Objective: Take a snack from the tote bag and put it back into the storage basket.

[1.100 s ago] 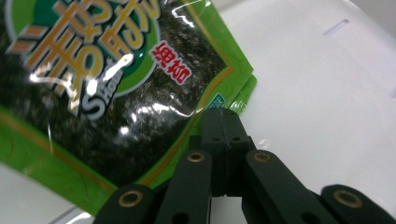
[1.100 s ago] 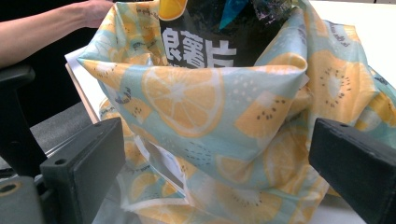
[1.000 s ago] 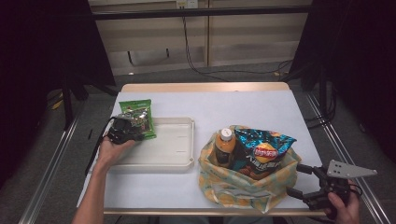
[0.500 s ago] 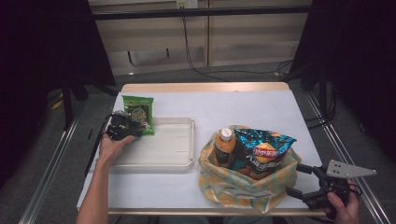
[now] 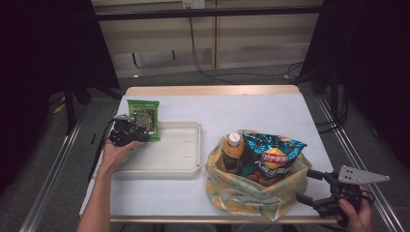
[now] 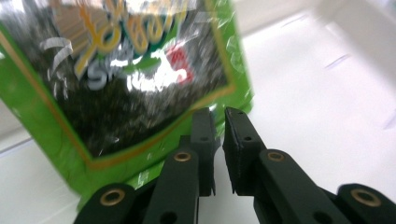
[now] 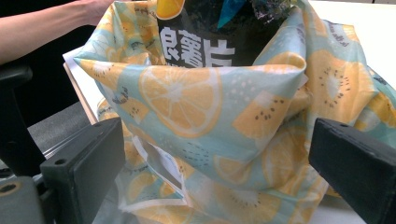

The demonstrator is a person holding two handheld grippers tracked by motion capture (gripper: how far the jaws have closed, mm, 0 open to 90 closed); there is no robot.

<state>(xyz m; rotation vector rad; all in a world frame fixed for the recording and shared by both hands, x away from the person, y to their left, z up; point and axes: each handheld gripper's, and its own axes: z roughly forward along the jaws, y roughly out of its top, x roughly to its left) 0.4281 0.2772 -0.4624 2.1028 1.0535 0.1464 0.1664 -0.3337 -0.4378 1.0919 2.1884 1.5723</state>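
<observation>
The left tongs [image 5: 138, 131] now carry the green snack packet [image 5: 143, 118], firmly pinched, further over the tray [image 5: 186, 164] corner. The right tongs [image 5: 309, 186] wait wide open beside the fruit-print bag [image 5: 251, 195].

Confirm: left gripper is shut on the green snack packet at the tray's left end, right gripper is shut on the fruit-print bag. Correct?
Not quite. The right gripper is open, its jaws standing wide apart short of the fruit-print bag, as the right gripper view shows. The rest holds: the left gripper is shut on the green snack packet at the left end of the tray.
</observation>
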